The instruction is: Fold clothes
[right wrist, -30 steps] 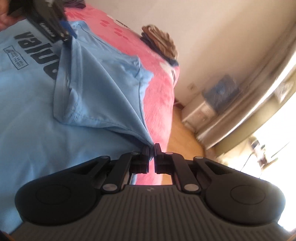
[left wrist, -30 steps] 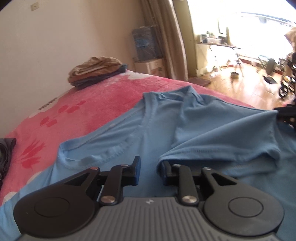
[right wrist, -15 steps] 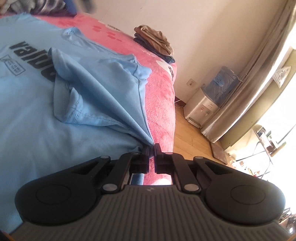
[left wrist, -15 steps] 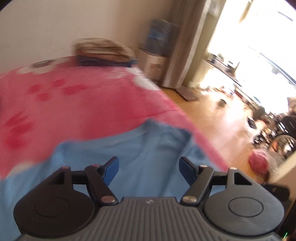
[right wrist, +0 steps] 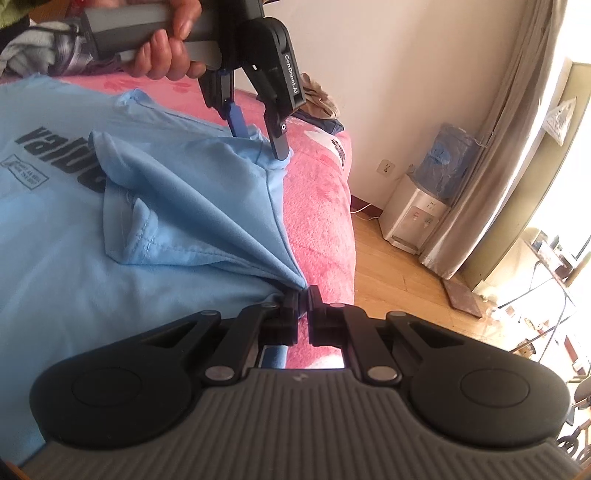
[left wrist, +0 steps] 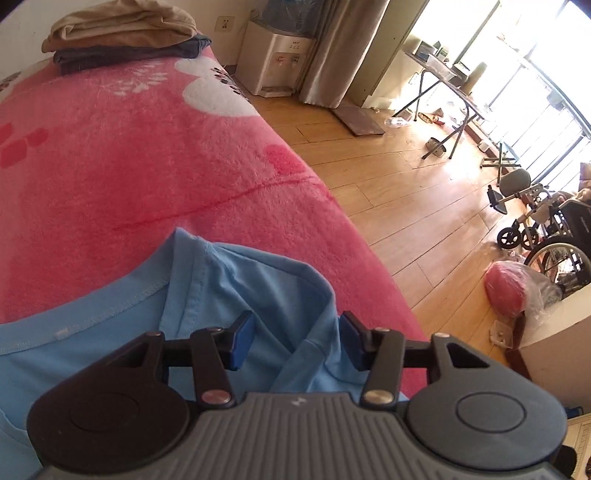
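A light blue T-shirt (right wrist: 184,184) with dark lettering lies on a pink blanket (right wrist: 317,206), one side folded over its front. My right gripper (right wrist: 303,295) is shut on the shirt's side edge near the bed's edge. A hand (right wrist: 166,55) holds my left gripper (right wrist: 260,142) over the shirt's far corner, by the shoulder. In the left wrist view, a raised fold of the shirt (left wrist: 258,280) sits between the blue pads (left wrist: 240,339) of the left gripper (left wrist: 295,332). Its jaws are closing, and a gap still shows around the cloth.
A stack of folded clothes (left wrist: 122,33) sits at the far end of the blanket (left wrist: 129,166). Past the bed's edge are a wooden floor, a water dispenser (left wrist: 277,62), a curtain, a folding table (left wrist: 443,85), a wheelchair (left wrist: 546,236) and a red bag (left wrist: 506,291).
My left gripper let go of the shirt's folded part, opened wide and swung across to the far corner, where its jaws have narrowed around a fold. The right gripper kept its grip.
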`<action>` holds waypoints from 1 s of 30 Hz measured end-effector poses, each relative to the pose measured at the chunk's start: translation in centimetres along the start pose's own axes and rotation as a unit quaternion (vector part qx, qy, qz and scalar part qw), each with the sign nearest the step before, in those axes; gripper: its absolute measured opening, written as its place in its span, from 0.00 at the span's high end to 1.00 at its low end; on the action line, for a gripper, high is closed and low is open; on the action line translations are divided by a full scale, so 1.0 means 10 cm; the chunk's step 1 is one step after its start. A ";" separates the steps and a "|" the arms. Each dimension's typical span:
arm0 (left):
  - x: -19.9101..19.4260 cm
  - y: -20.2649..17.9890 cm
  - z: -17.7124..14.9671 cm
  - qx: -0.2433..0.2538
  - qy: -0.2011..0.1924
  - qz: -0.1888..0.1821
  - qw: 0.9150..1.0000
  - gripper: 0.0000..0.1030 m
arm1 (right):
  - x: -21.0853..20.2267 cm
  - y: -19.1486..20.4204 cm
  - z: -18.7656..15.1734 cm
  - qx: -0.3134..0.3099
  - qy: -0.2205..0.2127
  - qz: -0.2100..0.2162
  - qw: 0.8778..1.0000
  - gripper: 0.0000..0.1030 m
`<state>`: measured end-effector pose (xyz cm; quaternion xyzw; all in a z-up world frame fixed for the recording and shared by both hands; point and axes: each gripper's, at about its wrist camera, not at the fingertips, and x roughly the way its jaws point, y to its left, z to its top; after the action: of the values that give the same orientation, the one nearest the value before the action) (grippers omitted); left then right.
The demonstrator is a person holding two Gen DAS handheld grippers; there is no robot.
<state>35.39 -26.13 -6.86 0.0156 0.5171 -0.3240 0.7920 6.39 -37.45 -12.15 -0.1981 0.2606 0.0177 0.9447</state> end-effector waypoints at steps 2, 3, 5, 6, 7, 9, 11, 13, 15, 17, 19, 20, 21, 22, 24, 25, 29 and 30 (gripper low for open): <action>0.02 -0.01 0.00 0.003 0.004 -0.005 1.000 0.91 | 0.00 -0.01 0.00 0.006 0.000 0.003 1.000 0.97; 0.01 -0.01 0.00 -0.002 0.003 -0.004 1.000 0.95 | 0.00 -0.02 0.00 0.010 0.000 0.004 1.000 0.97; -0.03 0.03 0.01 -0.030 -0.012 -0.016 0.999 0.96 | -0.01 -0.02 -0.01 0.016 0.000 0.005 1.000 0.97; -0.05 0.08 0.02 -0.054 -0.023 -0.031 0.998 0.96 | -0.01 -0.03 -0.01 0.019 -0.001 0.006 1.000 0.97; -0.06 0.13 0.03 -0.077 -0.033 -0.044 0.996 0.96 | -0.02 -0.03 -0.02 0.022 -0.001 0.007 1.000 0.97; -0.06 0.22 0.05 -0.110 -0.048 -0.057 0.991 0.96 | -0.02 -0.04 -0.03 0.029 -0.001 0.008 1.000 0.97; -0.01 0.31 0.06 -0.133 -0.056 -0.057 0.988 0.96 | -0.02 -0.03 -0.04 0.029 -0.001 0.007 1.000 0.97; 0.05 0.41 0.06 -0.151 -0.063 -0.049 0.985 0.97 | -0.03 -0.02 -0.04 0.030 0.001 0.006 1.000 0.98; 0.09 0.50 0.06 -0.169 -0.074 -0.038 0.982 1.00 | -0.03 -0.02 -0.05 0.034 0.004 0.006 0.999 0.98; 0.12 0.57 0.07 -0.184 -0.083 -0.035 0.979 0.99 | -0.03 -0.03 -0.04 0.036 0.006 0.006 0.999 0.98; 0.15 0.59 0.08 -0.189 -0.085 -0.033 0.978 0.98 | -0.04 -0.03 -0.04 0.036 0.008 0.006 0.999 0.98; 0.15 0.60 0.09 -0.192 -0.086 -0.032 0.977 0.98 | -0.04 -0.02 -0.04 0.035 0.010 0.005 0.999 0.98; 0.15 0.60 0.09 -0.192 -0.088 -0.033 0.977 0.96 | -0.04 -0.02 -0.03 0.034 0.011 0.005 0.999 0.98; 0.12 0.60 0.09 -0.189 -0.090 -0.032 0.977 0.90 | -0.04 -0.01 -0.03 0.032 0.013 0.005 0.999 0.97; 0.01 0.56 0.11 -0.170 -0.097 -0.021 0.980 0.79 | -0.06 -0.03 -0.02 0.037 0.016 0.007 0.999 0.97; -0.06 0.52 0.12 -0.155 -0.100 -0.016 0.983 0.70 | -0.08 -0.07 0.00 0.047 0.016 0.011 0.999 0.96; -0.45 0.31 0.08 -0.058 -0.095 0.017 0.994 0.55 | -0.26 -0.25 0.05 0.087 0.011 0.036 0.995 0.95; -0.53 0.24 0.04 -0.027 -0.091 0.024 0.995 0.54 | -0.33 -0.27 0.07 0.097 0.005 0.049 0.994 0.95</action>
<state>35.61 -21.74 -3.07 -0.0226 0.4511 -0.2906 0.8435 4.24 -39.46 -8.89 -0.0925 0.2750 0.0380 0.9562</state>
